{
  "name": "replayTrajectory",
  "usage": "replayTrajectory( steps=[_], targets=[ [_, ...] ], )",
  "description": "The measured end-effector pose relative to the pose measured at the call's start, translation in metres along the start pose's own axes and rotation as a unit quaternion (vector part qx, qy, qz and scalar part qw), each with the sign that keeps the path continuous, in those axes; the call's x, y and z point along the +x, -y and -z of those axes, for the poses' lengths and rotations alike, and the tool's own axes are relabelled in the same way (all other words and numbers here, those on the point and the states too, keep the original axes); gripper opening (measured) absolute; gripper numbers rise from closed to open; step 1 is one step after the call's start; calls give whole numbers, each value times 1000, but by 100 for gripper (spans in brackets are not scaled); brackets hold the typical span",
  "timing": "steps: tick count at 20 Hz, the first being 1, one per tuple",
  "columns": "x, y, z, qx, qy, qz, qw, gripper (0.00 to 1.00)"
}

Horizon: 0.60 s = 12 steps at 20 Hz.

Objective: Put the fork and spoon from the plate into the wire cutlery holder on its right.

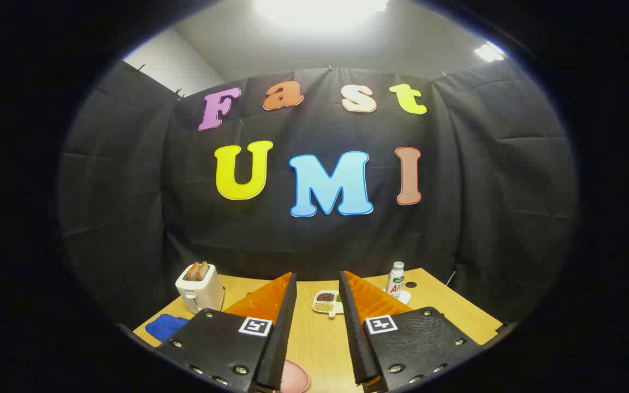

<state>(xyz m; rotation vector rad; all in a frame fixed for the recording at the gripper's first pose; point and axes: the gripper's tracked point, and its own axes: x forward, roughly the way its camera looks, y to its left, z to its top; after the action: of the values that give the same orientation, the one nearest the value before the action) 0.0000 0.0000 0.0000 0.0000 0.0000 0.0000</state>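
My gripper (318, 284) is held high over the wooden table (314, 338), its two fingers apart with nothing between them. A sliver of a pink plate (294, 377) shows low between the fingers, close to the left one. What lies on the plate is hidden.
A white toaster (200, 287) with toast in it stands at the table's left, with a blue cloth (166, 326) in front of it. A small white divided dish (326, 303) of grains lies just ahead of the fingertips. A white bottle (396, 279) stands beyond the right finger.
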Motion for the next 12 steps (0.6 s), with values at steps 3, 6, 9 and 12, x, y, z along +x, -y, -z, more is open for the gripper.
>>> replayTrajectory(
  steps=[3,6,9,12],
  targets=[
    [1,-1,3,0,-4,-2,1000,48],
    [3,-4,7,-2,-11,-5,1000,48],
    [4,-5,12,-4,-18,-8,1000,48],
    [6,-6,14,-5,-22,-10,1000,48]
  ],
)
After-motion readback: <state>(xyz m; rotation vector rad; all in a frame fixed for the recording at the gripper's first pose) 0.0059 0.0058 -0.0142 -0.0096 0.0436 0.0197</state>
